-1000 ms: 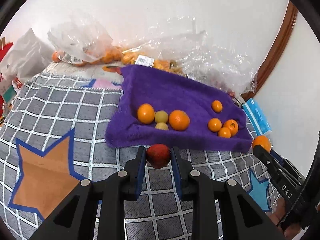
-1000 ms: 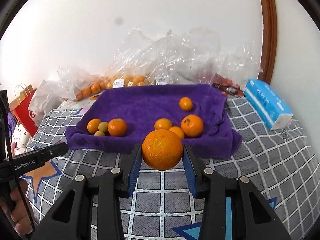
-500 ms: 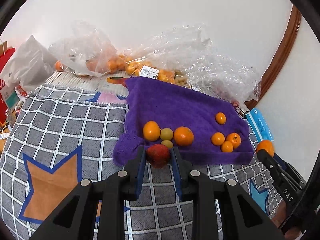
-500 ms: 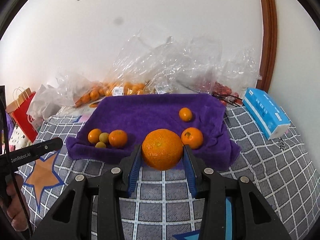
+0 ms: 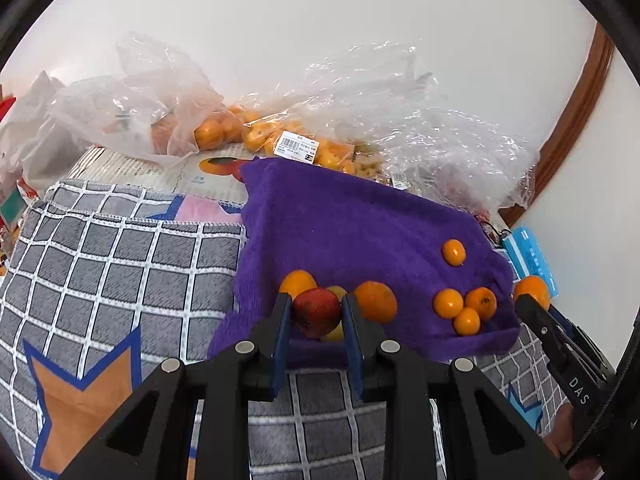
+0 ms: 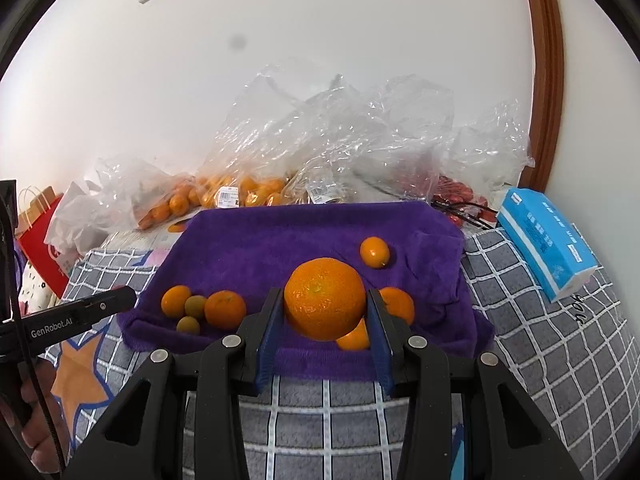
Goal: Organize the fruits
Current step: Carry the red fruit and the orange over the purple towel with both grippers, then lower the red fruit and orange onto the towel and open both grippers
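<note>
A small red fruit (image 5: pixel 316 311) is clamped between the blue pads of the left gripper (image 5: pixel 315 314), held above the near edge of a purple towel (image 5: pixel 352 224), toward its left corner. Just behind that fruit, on the towel, an orange (image 5: pixel 297 282), two small yellow-green fruits (image 6: pixel 195 306) and a second orange (image 5: pixel 376 301) are grouped close together. A large orange (image 6: pixel 325 298) is gripped between the pads of the right gripper (image 6: pixel 325 320), also above the towel's near edge, further right. Behind and below it, partly hidden, a medium orange (image 6: pixel 398 304) and a smaller one (image 6: pixel 354 338) are seen on the towel, and a single small orange (image 6: pixel 375 252) is set apart, toward the far right corner. The towel is spread over a grey checked blanket (image 6: pixel 532 340) with orange stars. Along the towel's far edge, clear plastic bags (image 6: pixel 340 140) are piled against the wall, some holding small oranges. A blue tissue pack (image 6: pixel 546 240) is laid on the blanket beyond the towel's right edge. A hand (image 6: pixel 40 412) is partly seen at the lower left of the right wrist view.
</note>
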